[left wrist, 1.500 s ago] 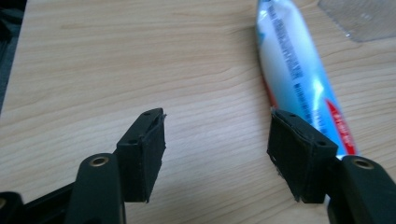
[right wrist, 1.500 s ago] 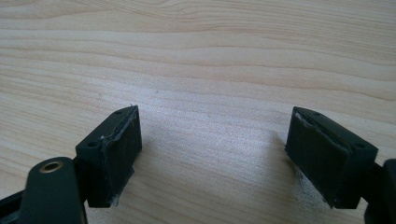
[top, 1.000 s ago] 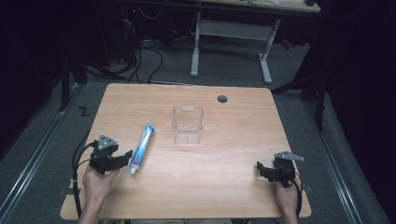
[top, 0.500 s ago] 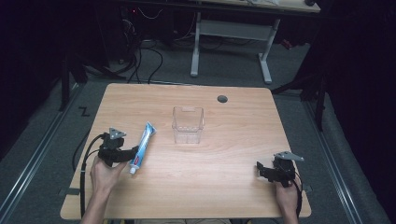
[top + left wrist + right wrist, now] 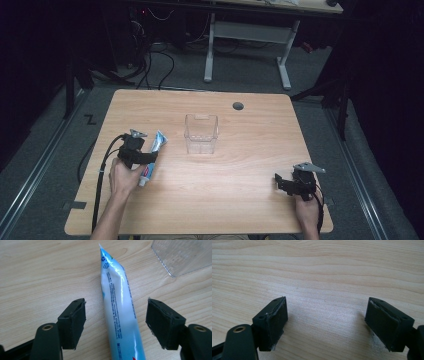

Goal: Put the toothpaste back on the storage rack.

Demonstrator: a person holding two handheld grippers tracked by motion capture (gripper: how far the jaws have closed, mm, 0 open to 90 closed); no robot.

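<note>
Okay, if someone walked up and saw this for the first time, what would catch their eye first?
Probably the blue-and-white toothpaste tube, lying flat on the wooden table with the left gripper open astride it, a jaw on each side and neither touching. Next, the clear plastic container standing mid-table, just beyond the tube. The right gripper sits open over bare wood near the table's front right corner.

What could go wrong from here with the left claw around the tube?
The left claw is open astride the toothpaste tube, neither pad touching. The tube looks soft and glossy, so closing on its body might squash it or let it slip. The clear container stands close beyond the tube's crimped end; a forward push could knock it.
</note>
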